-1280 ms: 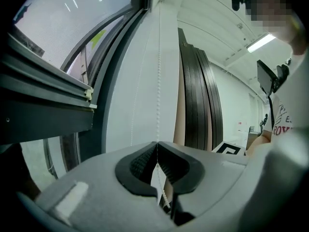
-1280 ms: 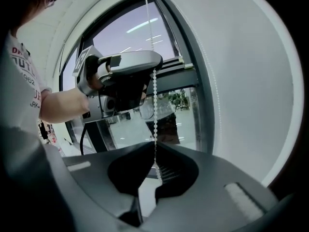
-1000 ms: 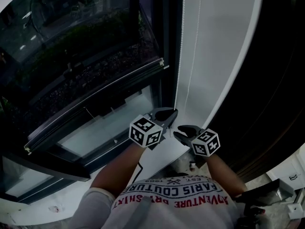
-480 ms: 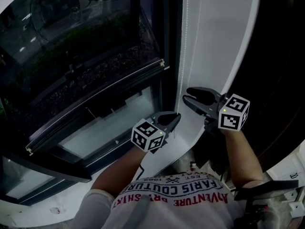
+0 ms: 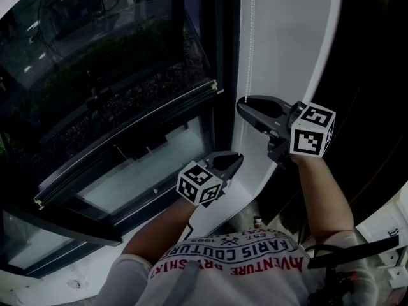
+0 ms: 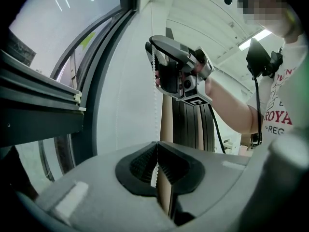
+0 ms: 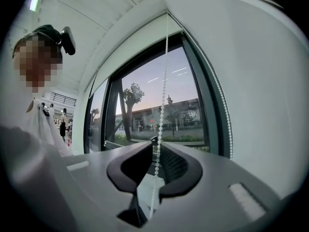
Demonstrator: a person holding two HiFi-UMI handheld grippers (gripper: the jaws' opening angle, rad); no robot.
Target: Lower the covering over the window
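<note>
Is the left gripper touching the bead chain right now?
Touching. In the left gripper view, the left gripper has its jaws shut on the bead chain, which runs up from between them.

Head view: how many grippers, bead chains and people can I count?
grippers: 2 (left gripper, right gripper)
bead chain: 1
person: 1
total: 4
</note>
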